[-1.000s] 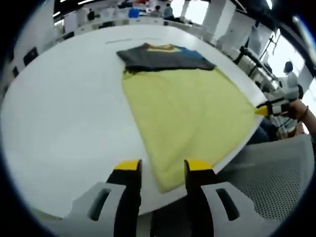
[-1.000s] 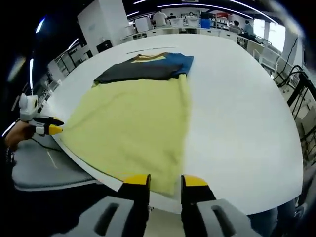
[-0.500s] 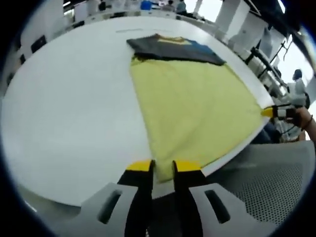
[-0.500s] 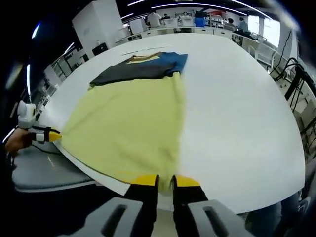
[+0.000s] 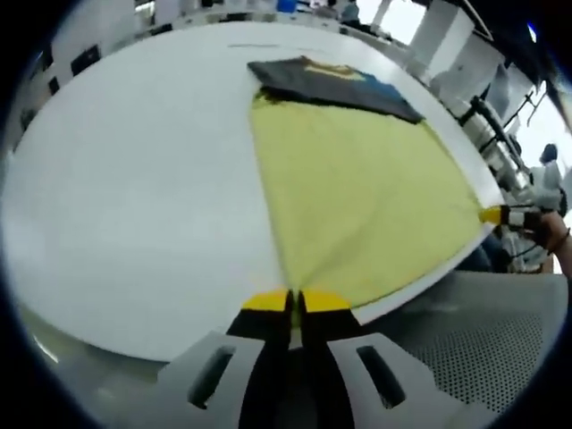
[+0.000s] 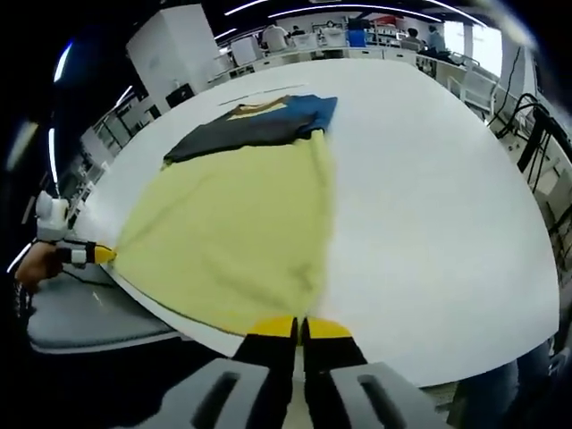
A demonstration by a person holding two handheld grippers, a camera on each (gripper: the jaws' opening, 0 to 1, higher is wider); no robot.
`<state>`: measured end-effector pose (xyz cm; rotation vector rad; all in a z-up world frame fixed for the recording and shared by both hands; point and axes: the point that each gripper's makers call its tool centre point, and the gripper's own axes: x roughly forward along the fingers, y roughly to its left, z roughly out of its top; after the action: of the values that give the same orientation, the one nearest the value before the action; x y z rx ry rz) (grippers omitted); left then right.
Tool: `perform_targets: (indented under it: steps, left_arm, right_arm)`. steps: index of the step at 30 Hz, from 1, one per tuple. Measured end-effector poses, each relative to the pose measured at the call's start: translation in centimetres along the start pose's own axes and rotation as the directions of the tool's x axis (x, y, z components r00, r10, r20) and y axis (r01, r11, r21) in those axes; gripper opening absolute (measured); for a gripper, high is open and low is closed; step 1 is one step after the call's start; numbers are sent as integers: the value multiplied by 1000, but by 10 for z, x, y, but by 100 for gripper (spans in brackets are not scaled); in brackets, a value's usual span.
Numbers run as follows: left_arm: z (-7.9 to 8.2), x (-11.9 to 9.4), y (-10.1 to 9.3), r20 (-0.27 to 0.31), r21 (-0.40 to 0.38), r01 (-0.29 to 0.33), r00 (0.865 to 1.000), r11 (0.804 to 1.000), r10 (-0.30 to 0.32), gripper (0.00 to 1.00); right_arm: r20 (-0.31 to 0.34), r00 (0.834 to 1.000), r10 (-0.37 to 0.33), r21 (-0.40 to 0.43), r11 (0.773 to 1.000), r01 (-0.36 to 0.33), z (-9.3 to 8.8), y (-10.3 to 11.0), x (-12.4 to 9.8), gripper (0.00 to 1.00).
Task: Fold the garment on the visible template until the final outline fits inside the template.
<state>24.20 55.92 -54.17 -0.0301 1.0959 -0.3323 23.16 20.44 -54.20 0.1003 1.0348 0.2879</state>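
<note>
- The pale yellow garment with a dark grey and blue upper part (image 5: pixel 357 188) lies flat on the round white table (image 5: pixel 134 179), its long axis running from the near table edge away towards the dark collar end (image 6: pixel 259 125).
- The left gripper (image 5: pixel 295 302) has its yellow-tipped jaws pressed together on one near hem corner; the right gripper (image 6: pixel 300 328) is clamped likewise on the other near corner.
- Both corners sit at the table's near rim, so each hand is equally close to the cloth; the coming fold, I judge, runs lengthwise towards the collar.
- I can't make out any template outline on the table.
- Beyond the table's far edge stand desks, shelving and people in a bright workroom.
</note>
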Motion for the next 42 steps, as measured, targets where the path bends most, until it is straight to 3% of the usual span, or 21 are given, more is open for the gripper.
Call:
perform_targets:
  steps: [11,25,38,42]
  left_arm:
    - [-1,-14,2,-12,135,-26,1000,991,28,0]
    - [-26,-29,-2,-81,213,-10,996,977,28,0]
    - [-31,-36,-1,-76,195,-20,996,981,35,0]
    - [-25,-40,0,-59,172,-24,998,985,35,0]
  right_arm:
    - [-2,1000,27,-18,999,-27,-8,11,-7,0]
    - [-36,999,28,-39,999,-30,-24,17,-16,0]
    - [-61,997,36,-67,997,-40,-27,20,-24,0]
    - [-14,999,33,-49,998,-33,-15,19,-27,0]
